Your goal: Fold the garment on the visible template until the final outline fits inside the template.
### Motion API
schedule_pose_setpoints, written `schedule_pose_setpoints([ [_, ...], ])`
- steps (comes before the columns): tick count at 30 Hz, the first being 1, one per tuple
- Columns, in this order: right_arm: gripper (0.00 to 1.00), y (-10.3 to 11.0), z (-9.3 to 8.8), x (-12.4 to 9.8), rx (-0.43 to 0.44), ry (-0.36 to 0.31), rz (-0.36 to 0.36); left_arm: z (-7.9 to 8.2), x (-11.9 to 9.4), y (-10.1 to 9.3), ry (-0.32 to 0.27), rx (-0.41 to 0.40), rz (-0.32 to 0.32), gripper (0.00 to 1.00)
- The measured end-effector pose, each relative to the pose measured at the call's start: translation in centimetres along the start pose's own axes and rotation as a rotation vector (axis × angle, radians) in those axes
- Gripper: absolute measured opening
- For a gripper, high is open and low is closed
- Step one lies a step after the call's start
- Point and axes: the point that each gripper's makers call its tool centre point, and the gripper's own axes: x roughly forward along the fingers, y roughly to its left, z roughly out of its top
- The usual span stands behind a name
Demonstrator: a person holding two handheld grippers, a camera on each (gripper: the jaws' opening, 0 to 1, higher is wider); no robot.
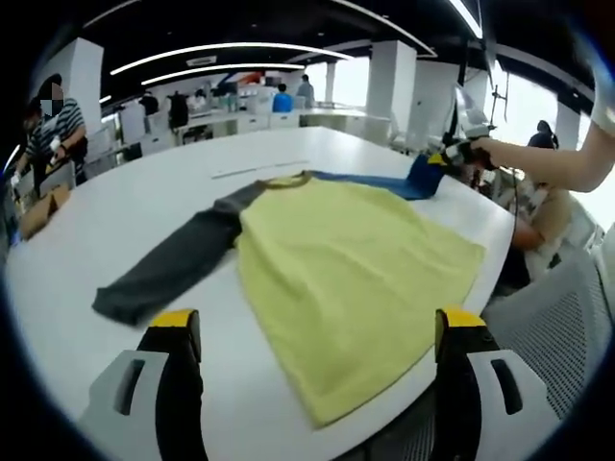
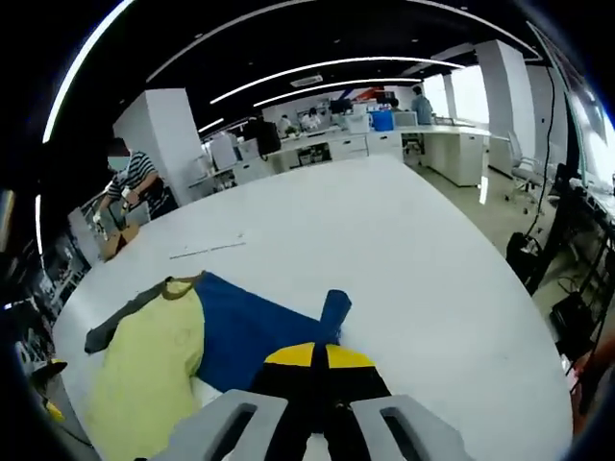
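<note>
- The white table (image 1: 144,192) takes up most of both views; a wide bare stretch is seen beyond the garment, so ample room is left there for a sleeve to be swung over.
- The garment (image 1: 346,279) is spread flat near the table's near edge, its yellow body facing up. In the left gripper view the hem corner appears to reach the rim, possibly overhanging it, though the fisheye bend leaves that uncertain.
- The grey sleeve (image 1: 173,264) is laid straight out across the table away from the body, untouched, with bare surface all around it.
- The blue sleeve (image 2: 255,331) is drawn across towards the body, probably because an inward fold is under way; its cuff (image 2: 334,312) is lifted and stands up from the tabletop.
- The right gripper (image 2: 322,360) is closed together on the blue sleeve just below the cuff, its yellow-tipped jaws pressed tight on the cloth. It is also seen from the left gripper view at the far end of the blue sleeve, held by a hand.
- The left gripper (image 1: 312,331) is held above the near edge with its jaws wide apart, nothing between them, presumably kept ready for the hem or the grey sleeve.
- A thin pale strip (image 2: 207,250) lies on the table beyond the collar; whether it belongs to the template cannot be told.
</note>
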Motion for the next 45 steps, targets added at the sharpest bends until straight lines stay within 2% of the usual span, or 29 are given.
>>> schedule_pose_setpoints([
  [9, 0.00, 1.3, 1.9, 1.4, 0.021, -0.010, 0.025, -0.2, -0.1, -0.1, 0.007, 0.009, -0.002, 0.98],
  [21, 0.00, 6.3, 2.5, 1.7, -0.030, -0.007, 0.062, -0.2, -0.2, 0.1, -0.005, 0.009, 0.007, 0.99],
  [30, 0.00, 8.2, 3.3, 2.9, -0.061, -0.004, 0.094, -0.8, -0.2, -0.3, 0.004, 0.000, -0.001, 0.98],
  [45, 0.00, 11.9, 4.6, 4.6, -0.102, 0.004, 0.157, -0.7, 0.1, -0.5, 0.002, 0.001, -0.019, 0.98],
])
